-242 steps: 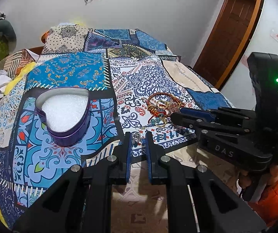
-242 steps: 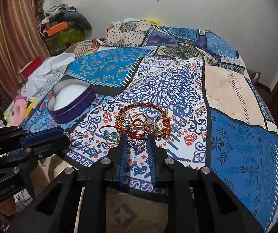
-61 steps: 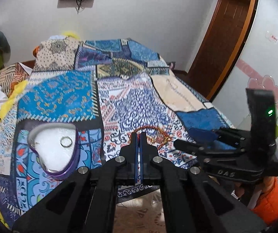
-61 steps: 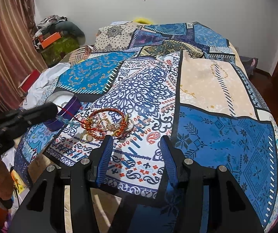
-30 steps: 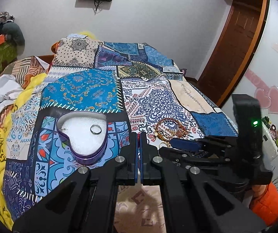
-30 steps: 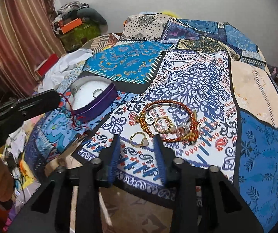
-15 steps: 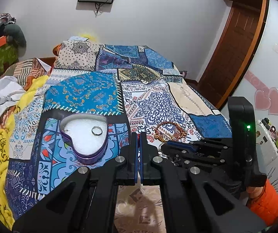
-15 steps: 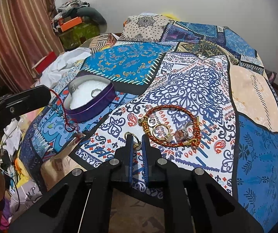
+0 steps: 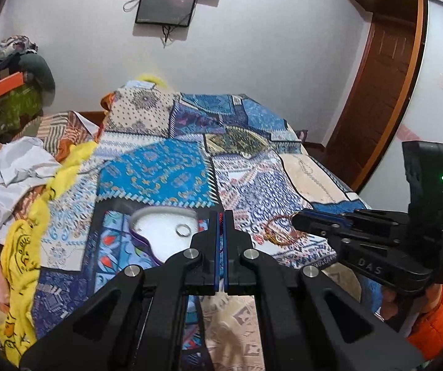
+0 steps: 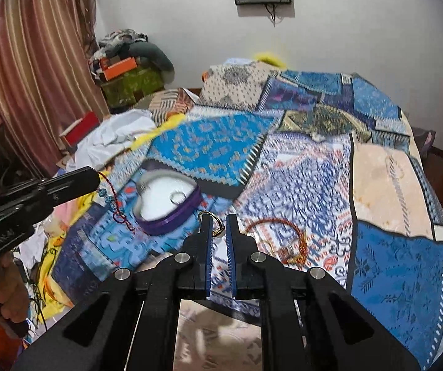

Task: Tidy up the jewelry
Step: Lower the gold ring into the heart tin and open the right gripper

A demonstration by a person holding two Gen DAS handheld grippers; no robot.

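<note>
Left claw: fully closed, pinching a red cord bracelet with small teal beads. The cord hangs loose from the tip, probably held at one end so that it can be lowered into the box without bunching.

Left hand: low at the near edge of the bed, fingers wrapped round the handle. The claw slopes down toward the quilt, and its tip is just short of the box.

Heart-shaped box: purple wall, white lining, open on the quilt ahead of both claws, slightly left of the right one. It looks like the collecting place, set within reach of both hands.

Silver ring: already lying on the white lining, so the sorting is under way.

Right claw: closed down on a gold ring, which stands at the fingertips, clear of the quilt. The pads sit slightly apart, with the ring's band between them.

Right hand: an orange sleeve below it, gripping the handle from underneath. The claw tilts steeply down and points toward the box, which I take to be the ring's destination.

Jewelry pile: a red-orange bracelet and a few gold pieces still on the quilt, just right of the right claw and waiting their turn.
</note>
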